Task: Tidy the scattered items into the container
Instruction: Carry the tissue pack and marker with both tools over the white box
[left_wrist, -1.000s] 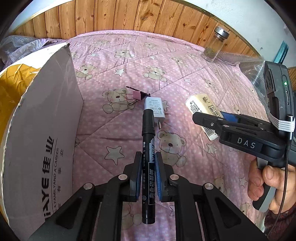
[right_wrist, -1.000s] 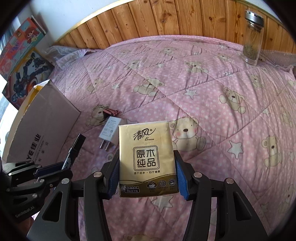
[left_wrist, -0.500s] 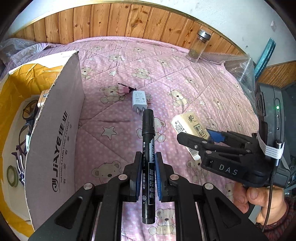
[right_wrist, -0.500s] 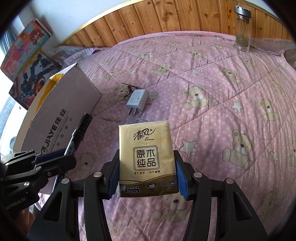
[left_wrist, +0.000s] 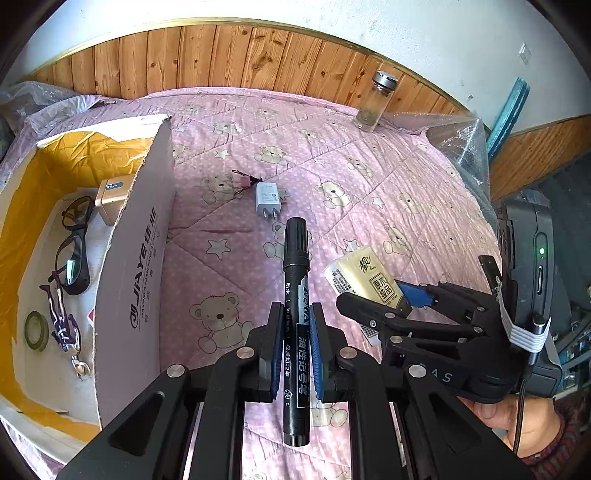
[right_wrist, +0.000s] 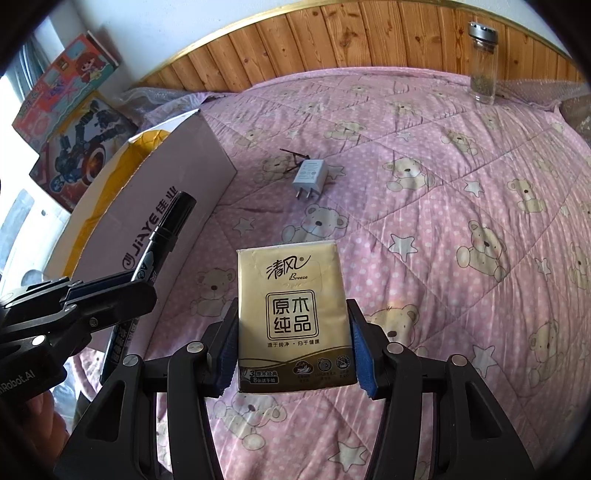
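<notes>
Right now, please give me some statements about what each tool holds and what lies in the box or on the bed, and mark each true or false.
1. The left tool is shut on the black marker. True.
2. The right tool holds a white charger. False: it holds the tissue pack; the charger lies on the quilt.
3. Glasses lie inside the cardboard box. True.
4. The glass jar lies inside the box. False: it stands upright near the wooden headboard.
</notes>
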